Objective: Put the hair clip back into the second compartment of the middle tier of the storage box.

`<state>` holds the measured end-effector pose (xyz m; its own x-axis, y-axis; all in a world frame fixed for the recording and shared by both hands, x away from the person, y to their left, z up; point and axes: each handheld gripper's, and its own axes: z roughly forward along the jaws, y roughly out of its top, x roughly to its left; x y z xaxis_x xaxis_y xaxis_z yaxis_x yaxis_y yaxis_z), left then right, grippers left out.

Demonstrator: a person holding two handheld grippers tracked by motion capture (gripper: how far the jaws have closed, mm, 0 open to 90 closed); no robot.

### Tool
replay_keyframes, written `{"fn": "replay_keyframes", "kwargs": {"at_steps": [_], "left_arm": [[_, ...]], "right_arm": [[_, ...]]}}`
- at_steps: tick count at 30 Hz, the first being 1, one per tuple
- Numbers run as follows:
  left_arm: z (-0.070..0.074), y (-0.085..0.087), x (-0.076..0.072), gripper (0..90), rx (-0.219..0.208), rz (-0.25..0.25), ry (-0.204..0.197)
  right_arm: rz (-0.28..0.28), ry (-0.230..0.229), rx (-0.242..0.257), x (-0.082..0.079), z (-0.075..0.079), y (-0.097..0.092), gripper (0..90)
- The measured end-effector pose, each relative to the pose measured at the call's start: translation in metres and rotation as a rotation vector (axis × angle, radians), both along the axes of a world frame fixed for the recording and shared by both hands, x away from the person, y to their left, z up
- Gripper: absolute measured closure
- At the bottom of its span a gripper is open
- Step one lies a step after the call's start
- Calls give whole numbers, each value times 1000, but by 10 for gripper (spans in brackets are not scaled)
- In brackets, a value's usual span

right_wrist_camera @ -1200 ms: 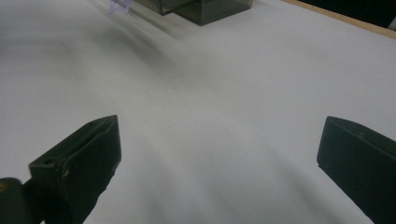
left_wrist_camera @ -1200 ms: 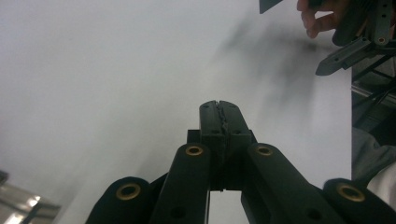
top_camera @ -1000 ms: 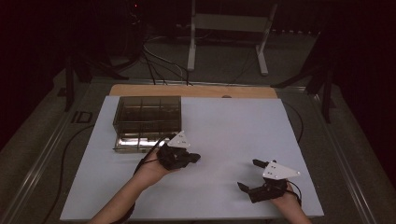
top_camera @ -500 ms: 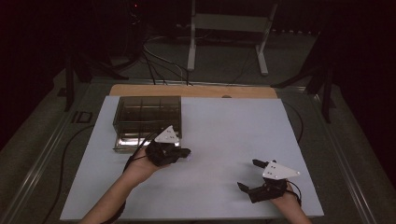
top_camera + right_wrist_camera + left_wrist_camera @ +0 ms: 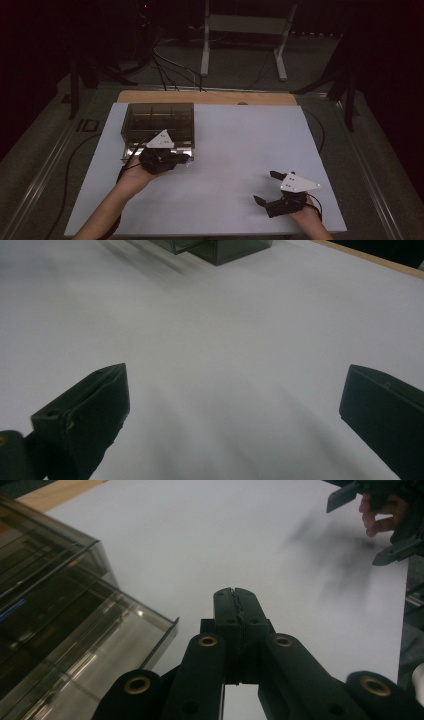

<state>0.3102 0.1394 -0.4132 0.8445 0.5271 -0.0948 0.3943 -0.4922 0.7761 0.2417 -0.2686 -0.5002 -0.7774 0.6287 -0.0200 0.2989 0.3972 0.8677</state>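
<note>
Smoky compartment box (image 5: 159, 122) blocks far-left, white table (image 5: 240, 150) open elsewhere

smoky transparent plastic compartment box (image 5: 60, 625): cut off at 9 o'clock in left gripper view, contents unreadable; in right gripper view cropped at 12 o'clock.
</note>
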Motion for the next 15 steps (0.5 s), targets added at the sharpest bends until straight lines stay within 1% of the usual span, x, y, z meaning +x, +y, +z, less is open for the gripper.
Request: {"fn": "replay_keyframes", "kwargs": {"at_steps": [4, 5, 6, 11, 15], "left_arm": [[3, 9, 0, 900, -6, 24, 1], [3, 9, 0, 900, -6, 24, 1], [4, 14, 1, 900, -13, 36, -2], [9, 28, 2, 900, -14, 73, -15], [11, 37, 5, 900, -22, 95, -9]], "right_arm": [[0, 1, -1, 0, 0, 0, 1], [0, 1, -1, 0, 0, 0, 1], [-1, 1, -1, 0, 0, 0, 1], [0, 3, 0, 0, 0, 0, 1], [4, 6, -1, 0, 0, 1, 1]]}}
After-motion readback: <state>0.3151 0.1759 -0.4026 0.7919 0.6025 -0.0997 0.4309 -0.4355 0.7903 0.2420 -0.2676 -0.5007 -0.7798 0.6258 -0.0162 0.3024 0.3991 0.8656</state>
